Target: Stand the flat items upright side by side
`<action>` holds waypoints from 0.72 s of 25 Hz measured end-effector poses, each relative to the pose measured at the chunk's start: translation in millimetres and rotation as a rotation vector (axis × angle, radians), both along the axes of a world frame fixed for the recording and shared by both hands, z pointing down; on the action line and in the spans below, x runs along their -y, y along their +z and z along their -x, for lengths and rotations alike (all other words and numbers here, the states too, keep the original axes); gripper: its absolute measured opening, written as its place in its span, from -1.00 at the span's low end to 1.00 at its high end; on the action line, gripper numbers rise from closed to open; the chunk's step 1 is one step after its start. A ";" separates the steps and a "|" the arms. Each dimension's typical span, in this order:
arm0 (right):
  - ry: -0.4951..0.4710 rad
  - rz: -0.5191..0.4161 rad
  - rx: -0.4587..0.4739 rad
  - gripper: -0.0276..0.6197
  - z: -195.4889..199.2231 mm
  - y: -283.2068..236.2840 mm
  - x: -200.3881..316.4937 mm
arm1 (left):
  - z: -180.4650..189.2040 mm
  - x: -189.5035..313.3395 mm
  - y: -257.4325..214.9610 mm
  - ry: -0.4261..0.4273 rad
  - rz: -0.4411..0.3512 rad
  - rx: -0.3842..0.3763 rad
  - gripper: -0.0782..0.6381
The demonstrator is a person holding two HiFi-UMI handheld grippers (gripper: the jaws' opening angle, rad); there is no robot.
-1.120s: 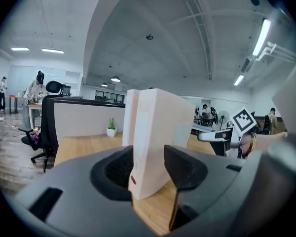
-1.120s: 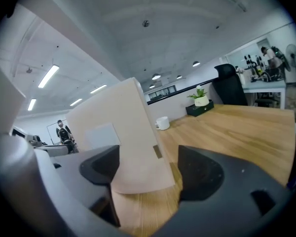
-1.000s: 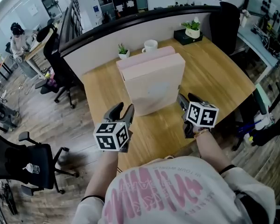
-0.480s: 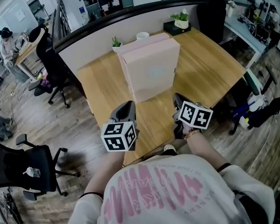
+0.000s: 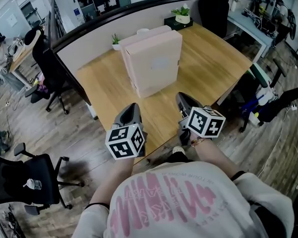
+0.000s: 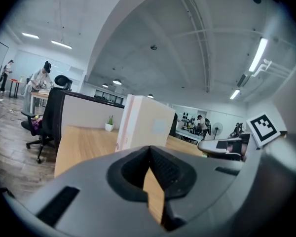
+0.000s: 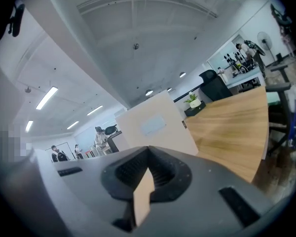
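Two flat pale pink boxes were seen standing upright on the wooden desk (image 5: 216, 58), side by side and face to face. The front box (image 5: 156, 76) was set on its lower edge towards the middle of the desk. The rear box (image 5: 145, 32) was stood close against its far face, with only its top edge and left edge showing past it. A pale rectangular label (image 5: 162, 62) was carried on the near face of the front box; no writing on it could be read in any view.

The left gripper (image 5: 131, 111) was held over the near edge of the desk, apart from the boxes. Its jaws had just been closing and were brought fully together, with nothing between them. The right gripper (image 5: 184, 102) was held just beside it, also short of the boxes, with its jaws likewise pressed together on nothing.

A small potted plant (image 5: 116, 39) was placed by the partition behind the boxes, and a larger potted plant (image 5: 182, 14) was set on a dark tray (image 5: 172, 22) at the far corner. Pink lettering was printed across the person's shirt (image 5: 169, 202), but it could not be made out.
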State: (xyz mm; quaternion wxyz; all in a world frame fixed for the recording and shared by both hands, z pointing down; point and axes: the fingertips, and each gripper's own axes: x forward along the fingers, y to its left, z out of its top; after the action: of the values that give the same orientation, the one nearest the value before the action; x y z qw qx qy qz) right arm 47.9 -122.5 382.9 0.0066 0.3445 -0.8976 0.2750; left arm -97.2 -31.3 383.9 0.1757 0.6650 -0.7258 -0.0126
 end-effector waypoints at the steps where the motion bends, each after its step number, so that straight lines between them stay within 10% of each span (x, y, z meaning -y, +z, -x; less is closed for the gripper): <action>1: -0.001 -0.017 -0.014 -0.93 -1.5 -1.3 -2.5 | -2.1 -2.5 -1.0 0.002 -0.004 0.002 -0.77; 18: -0.110 -0.062 -0.113 -0.93 -25.0 -2.8 2.7 | -30.2 -9.6 -9.8 -0.080 -0.001 0.004 -0.77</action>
State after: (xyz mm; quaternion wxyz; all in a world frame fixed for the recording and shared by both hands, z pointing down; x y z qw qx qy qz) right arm 73.0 -125.2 380.1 0.0618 0.3097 -0.9215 0.2261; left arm -67.1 -21.7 374.1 0.1731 0.6356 -0.7521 -0.0188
